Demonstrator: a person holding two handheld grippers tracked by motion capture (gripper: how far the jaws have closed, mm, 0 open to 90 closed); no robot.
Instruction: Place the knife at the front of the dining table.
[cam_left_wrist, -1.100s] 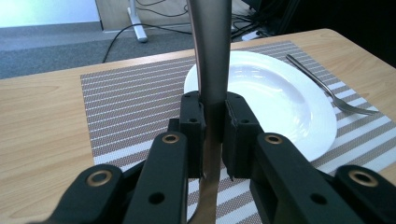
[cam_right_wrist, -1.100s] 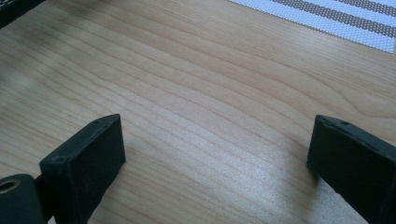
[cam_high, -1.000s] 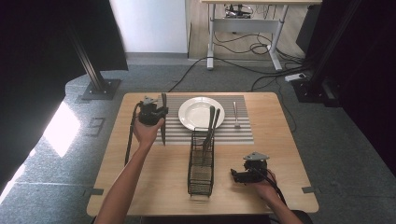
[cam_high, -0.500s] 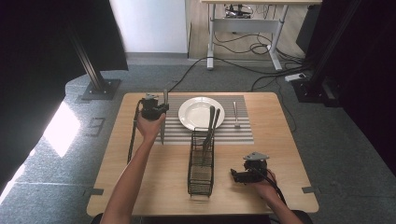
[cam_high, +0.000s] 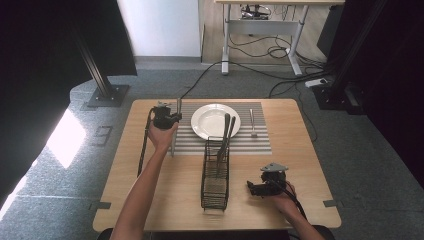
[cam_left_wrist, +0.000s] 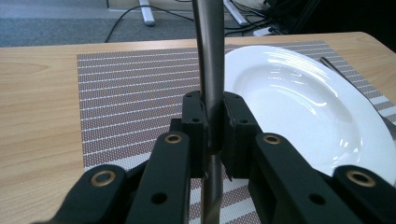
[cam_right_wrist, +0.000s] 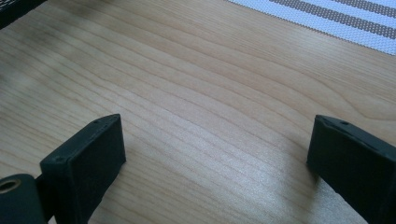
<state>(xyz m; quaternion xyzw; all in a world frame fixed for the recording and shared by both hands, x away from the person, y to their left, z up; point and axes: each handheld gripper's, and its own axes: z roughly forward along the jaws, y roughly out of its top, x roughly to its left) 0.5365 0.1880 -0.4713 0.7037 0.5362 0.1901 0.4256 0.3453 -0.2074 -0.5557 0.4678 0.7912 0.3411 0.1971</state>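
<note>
Left tool (cam_left_wrist: 212, 135) clamps an upright utensil (cam_left_wrist: 208, 70) beside the plate (cam_left_wrist: 299, 102); right tool (cam_right_wrist: 215, 154) gapes empty.

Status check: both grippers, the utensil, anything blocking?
Left gripper shut on metal utensil, held upright over placemat beside plate. Right gripper open, empty, low over the bare table. Nothing blocking.

The light wooden table (cam_high: 150, 200) stands on grey carpet (cam_high: 370, 165). Beyond it is a white-legged desk (cam_high: 260, 20), with black cables (cam_high: 260, 50) and a white power strip (cam_high: 316, 82) on the floor beneath. A black angled post on a square base plate (cam_high: 102, 92) stands beyond the table's far left corner. A patch of sunlight (cam_high: 65, 145) lies on the carpet at left.
</note>
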